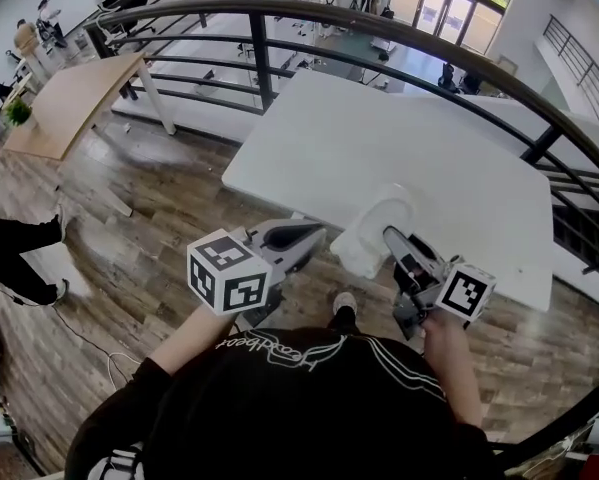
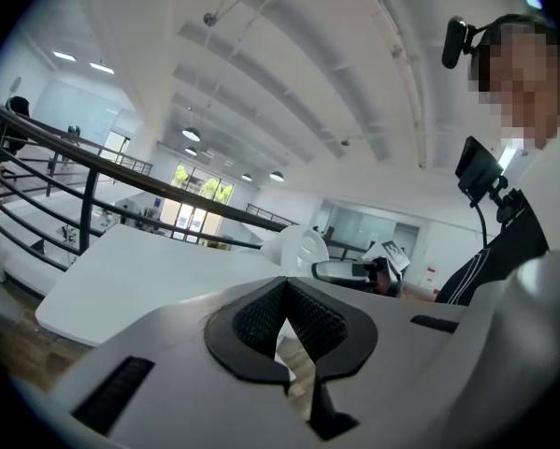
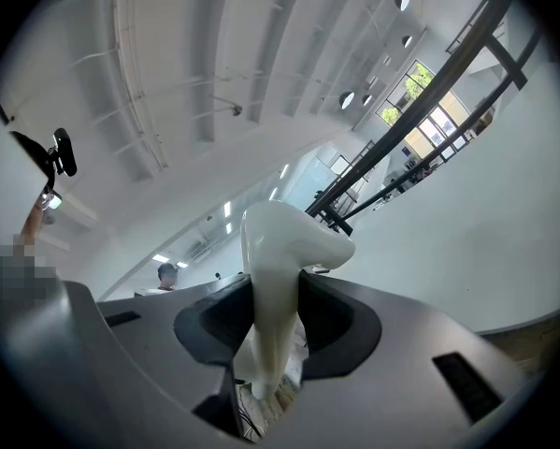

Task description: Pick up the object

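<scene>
A white, smooth, tooth-shaped object (image 1: 377, 230) stands at the near edge of the white table (image 1: 379, 138). My right gripper (image 1: 391, 238) is shut on it. In the right gripper view both dark pads press the sides of the object (image 3: 284, 241), which sticks up past the jaws of that gripper (image 3: 272, 297). My left gripper (image 1: 317, 234) hovers just left of the object, off the table's edge, shut with nothing between its pads (image 2: 284, 293). From the left gripper view the object (image 2: 303, 249) and the right gripper (image 2: 350, 271) show beyond the jaws.
A dark metal railing (image 1: 279, 13) curves round behind the table. A wooden table (image 1: 74, 98) stands at the far left on the plank floor (image 1: 159, 228). A person's dark legs (image 1: 19, 238) reach in at the left edge.
</scene>
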A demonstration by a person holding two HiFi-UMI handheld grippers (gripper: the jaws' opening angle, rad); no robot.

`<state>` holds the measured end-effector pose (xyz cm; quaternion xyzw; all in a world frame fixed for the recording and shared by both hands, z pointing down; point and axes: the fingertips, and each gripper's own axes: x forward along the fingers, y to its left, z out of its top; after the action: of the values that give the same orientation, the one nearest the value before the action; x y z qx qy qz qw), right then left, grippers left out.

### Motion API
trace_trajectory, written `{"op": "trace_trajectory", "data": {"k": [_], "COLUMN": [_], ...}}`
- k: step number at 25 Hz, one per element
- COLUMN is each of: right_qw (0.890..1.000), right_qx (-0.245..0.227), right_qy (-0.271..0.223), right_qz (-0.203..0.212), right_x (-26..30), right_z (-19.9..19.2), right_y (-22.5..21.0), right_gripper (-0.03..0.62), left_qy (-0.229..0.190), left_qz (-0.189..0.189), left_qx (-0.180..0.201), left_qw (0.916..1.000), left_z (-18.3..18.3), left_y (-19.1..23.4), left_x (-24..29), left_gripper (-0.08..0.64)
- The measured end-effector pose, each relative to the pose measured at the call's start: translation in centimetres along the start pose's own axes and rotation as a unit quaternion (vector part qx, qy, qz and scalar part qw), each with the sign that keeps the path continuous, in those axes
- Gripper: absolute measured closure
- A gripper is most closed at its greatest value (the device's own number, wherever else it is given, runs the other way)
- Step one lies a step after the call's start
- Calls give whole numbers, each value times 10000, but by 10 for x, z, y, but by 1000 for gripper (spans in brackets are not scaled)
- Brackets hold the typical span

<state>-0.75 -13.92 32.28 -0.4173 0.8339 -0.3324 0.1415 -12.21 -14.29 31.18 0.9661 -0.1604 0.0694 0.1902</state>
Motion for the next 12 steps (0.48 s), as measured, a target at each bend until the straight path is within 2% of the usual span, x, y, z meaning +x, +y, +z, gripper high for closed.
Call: {"op": "trace_trajectory", "data": {"k": [12], "right_qw": [9998], "right_qx": [102], "right_qy": [-54], "right_qz": [-143], "right_x": [-6], "right_z": [-2], "right_y": [-4], "right_gripper": [460], "left_qy": [125], "left_qz": [-216], "left_qx": [33], "left_qw": [9997], "left_z": [1], "left_y": [-5], "left_x": [9], "left_gripper": [552]}}
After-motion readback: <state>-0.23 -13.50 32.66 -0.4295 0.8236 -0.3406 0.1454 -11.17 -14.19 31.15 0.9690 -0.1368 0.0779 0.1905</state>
